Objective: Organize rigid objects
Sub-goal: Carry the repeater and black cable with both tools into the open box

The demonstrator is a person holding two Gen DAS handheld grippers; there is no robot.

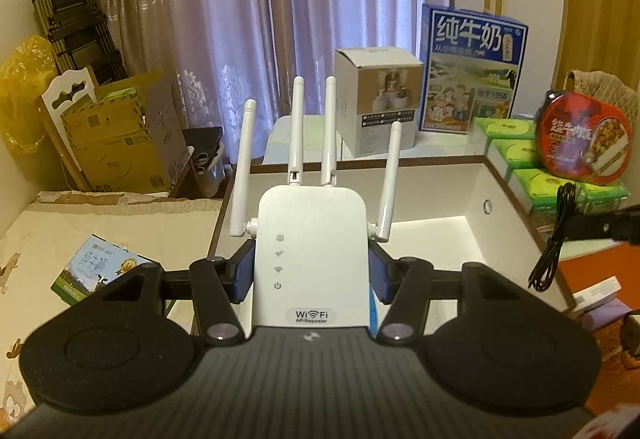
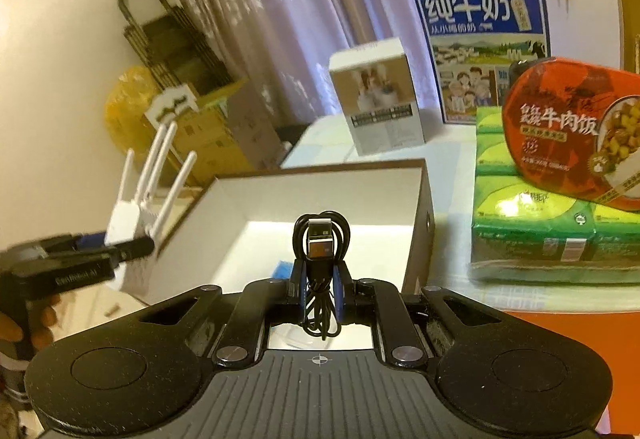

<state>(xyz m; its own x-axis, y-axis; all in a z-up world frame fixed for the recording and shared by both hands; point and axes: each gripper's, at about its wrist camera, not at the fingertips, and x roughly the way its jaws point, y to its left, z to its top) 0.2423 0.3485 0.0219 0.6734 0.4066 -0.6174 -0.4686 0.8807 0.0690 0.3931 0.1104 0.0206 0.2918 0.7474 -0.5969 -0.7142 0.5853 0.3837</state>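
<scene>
Left gripper [image 1: 312, 271] clamps the white WiFi repeater [image 1: 311, 259], antennas up, above the near-left edge of the open white box [image 1: 440, 199]. Right gripper [image 2: 320, 279] pinched tight on a coiled black USB cable [image 2: 321, 239], above the box's near edge.

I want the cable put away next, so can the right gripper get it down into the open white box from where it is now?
Probably yes. The right gripper is shut on the coiled black USB cable, and the open white box sits directly ahead with nothing between them. The left gripper, holding the WiFi repeater, is off to the side.

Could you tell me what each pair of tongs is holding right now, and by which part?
Left tongs: the WiFi repeater, clamped by its lower side edges. Right tongs: the coiled black USB cable, pinched around the bundle's middle.
</scene>
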